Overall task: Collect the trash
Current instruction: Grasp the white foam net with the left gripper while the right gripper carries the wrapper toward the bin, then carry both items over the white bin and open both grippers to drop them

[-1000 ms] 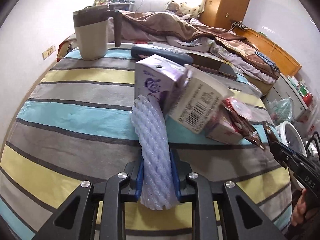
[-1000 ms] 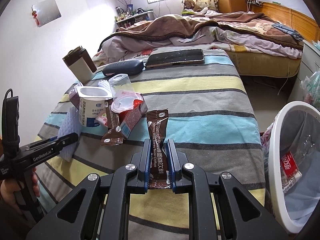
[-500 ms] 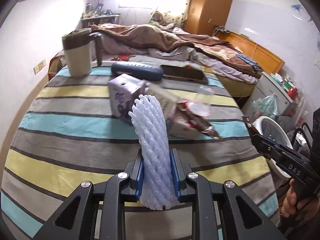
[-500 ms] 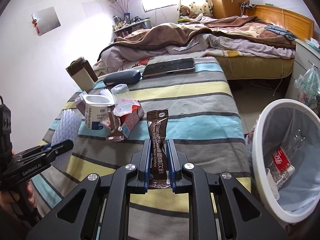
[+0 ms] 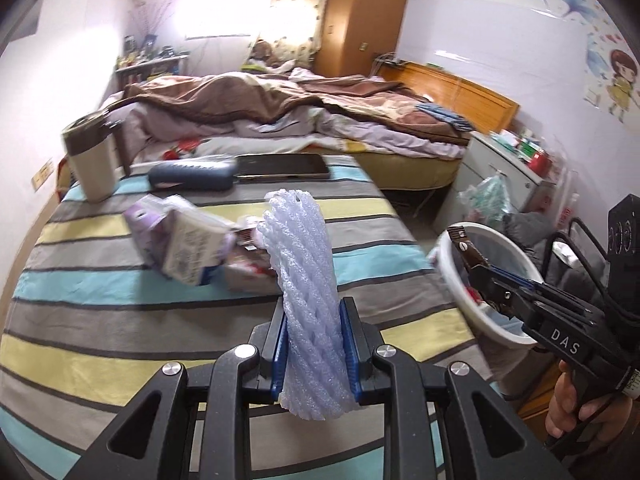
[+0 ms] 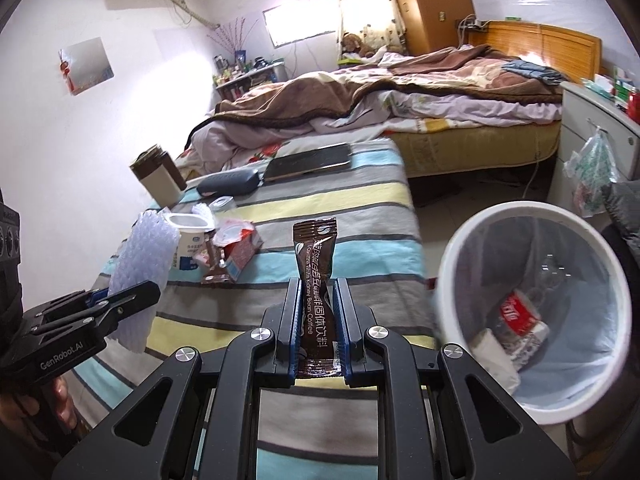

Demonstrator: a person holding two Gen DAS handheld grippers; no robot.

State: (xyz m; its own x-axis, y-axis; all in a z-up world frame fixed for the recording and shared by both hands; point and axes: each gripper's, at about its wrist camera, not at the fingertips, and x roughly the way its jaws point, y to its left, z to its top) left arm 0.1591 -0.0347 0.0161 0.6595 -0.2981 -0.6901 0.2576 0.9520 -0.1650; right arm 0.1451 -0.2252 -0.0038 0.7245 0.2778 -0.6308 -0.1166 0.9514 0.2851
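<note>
Both tongs have risen off the striped bench toward its right edge, the right tongs [image 6: 316, 312] clenching the upright coffee sachet [image 6: 315, 276] nearer the bin [image 6: 452, 256] than the left tongs [image 5: 314, 344], which grip the foam net [image 5: 306, 280].

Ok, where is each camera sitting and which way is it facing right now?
Left wrist: on the left claw, facing the striped bed; foam net clamped, right claw and hand at right.
Right wrist: on the right claw, facing the bed and bin; coffee sachet clamped, left claw at left.
Both show the bed's litter pile and the bin.
</note>
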